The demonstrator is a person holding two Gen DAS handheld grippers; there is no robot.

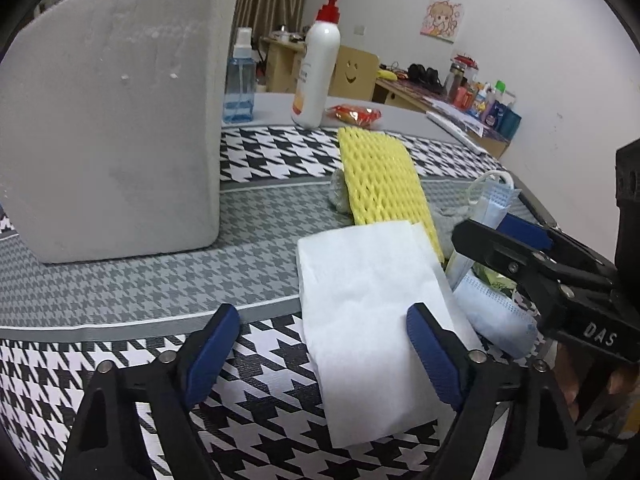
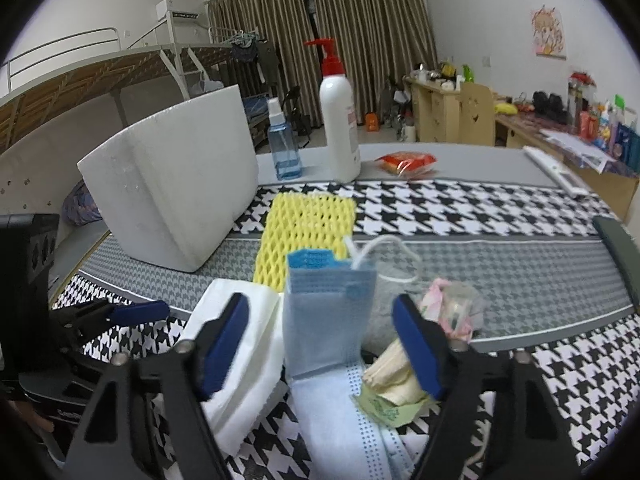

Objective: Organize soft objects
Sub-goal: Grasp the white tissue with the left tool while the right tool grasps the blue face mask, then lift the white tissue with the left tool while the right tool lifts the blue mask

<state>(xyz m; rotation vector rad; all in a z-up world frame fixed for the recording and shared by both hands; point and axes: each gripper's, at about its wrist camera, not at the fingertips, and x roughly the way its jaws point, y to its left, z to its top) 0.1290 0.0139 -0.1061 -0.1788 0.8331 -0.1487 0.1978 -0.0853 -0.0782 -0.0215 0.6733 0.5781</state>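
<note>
While both grippers hang open over the houndstooth cloth [image 1: 120,292], the left gripper [image 1: 324,354] straddles the white tissue [image 1: 372,320] and the right gripper [image 2: 320,340] the blue mask [image 2: 324,320]; next, I judge, each must pinch its piece

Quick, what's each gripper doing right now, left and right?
Left gripper: open, jaws astride the white tissue, not pressing it.
Right gripper: open, blue face mask between the jaws, not gripped.
</note>
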